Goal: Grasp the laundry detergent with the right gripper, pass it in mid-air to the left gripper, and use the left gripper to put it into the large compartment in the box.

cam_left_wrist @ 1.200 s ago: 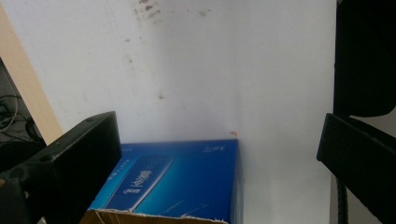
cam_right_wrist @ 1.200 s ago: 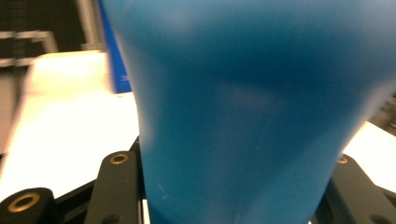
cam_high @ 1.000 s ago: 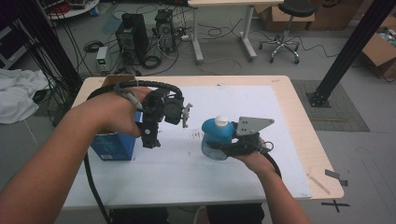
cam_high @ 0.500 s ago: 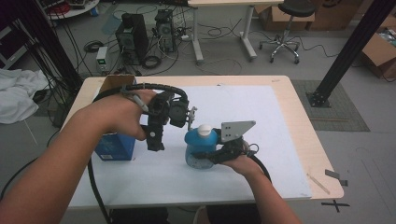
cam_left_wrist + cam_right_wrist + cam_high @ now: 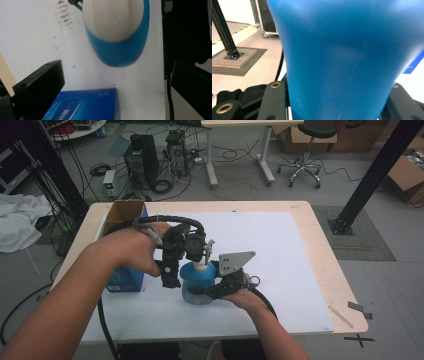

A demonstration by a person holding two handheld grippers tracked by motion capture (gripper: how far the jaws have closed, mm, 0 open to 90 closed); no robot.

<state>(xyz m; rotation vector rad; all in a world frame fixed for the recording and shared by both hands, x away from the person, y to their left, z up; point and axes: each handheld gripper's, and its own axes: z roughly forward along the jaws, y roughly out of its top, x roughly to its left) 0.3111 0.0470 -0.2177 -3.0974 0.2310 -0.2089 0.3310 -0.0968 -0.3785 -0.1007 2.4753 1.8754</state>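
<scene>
A blue bottle [image 5: 196,285] with a white cap [image 5: 199,266] stands upright on the white sheet, and my right gripper [image 5: 212,291] is shut on its body from the right. In the right gripper view the bottle [image 5: 342,57] sits tight between the two black jaws. My left gripper [image 5: 172,278] hangs just left of and above the bottle, pointing down, with its jaws wide apart. Looking down from the left gripper [image 5: 116,75], I see the white cap [image 5: 112,20] and the blue shoulder [image 5: 117,53] ahead of the open jaws, which touch nothing.
A blue carton [image 5: 122,280] lies on the sheet right beside the left gripper, also seen as the blue carton [image 5: 85,105]. An open cardboard box [image 5: 122,212] stands at the table's back left. A white sheet [image 5: 285,250] covers the wooden table [image 5: 327,255].
The right gripper has carried the bottle leftward across the sheet until it stands under and beside the left gripper. The left hand has barely moved.
</scene>
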